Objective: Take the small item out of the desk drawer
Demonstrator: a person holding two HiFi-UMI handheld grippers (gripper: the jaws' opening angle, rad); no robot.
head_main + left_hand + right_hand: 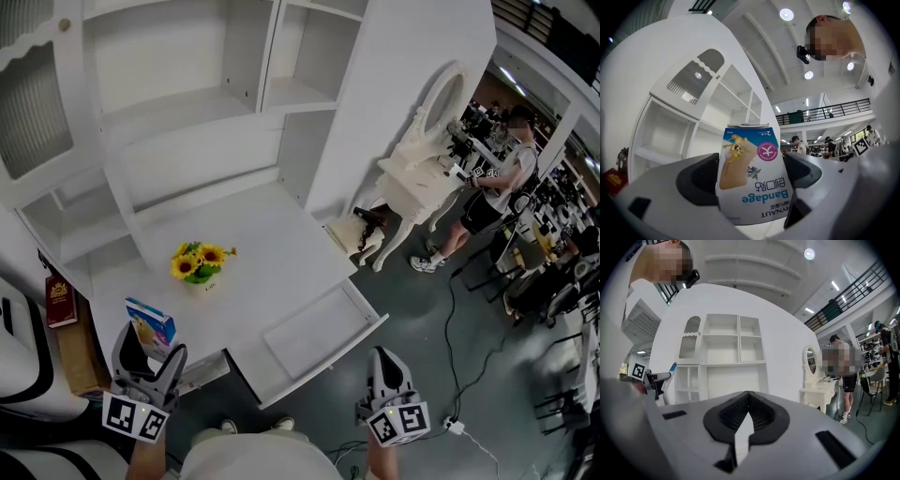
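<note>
My left gripper [150, 351] is shut on a small blue-and-white bandage box [151, 327], held above the front left corner of the white desk [272, 234]. In the left gripper view the box [750, 178] stands upside down between both black pads, which press its sides. The desk drawer [361, 323] is pulled out at the front right, and its inside looks bare. My right gripper [387, 356] hangs shut in front of the drawer, over the floor. In the right gripper view its jaws [748, 401] meet at the tips with nothing between them.
A pot of yellow sunflowers [199, 262] stands on the desk. White shelves [187, 66] rise behind it. A red book [61, 302] lies on a low shelf at the left. At the right are a cream dressing table [422, 178], a standing person [492, 187] and a floor cable [459, 319].
</note>
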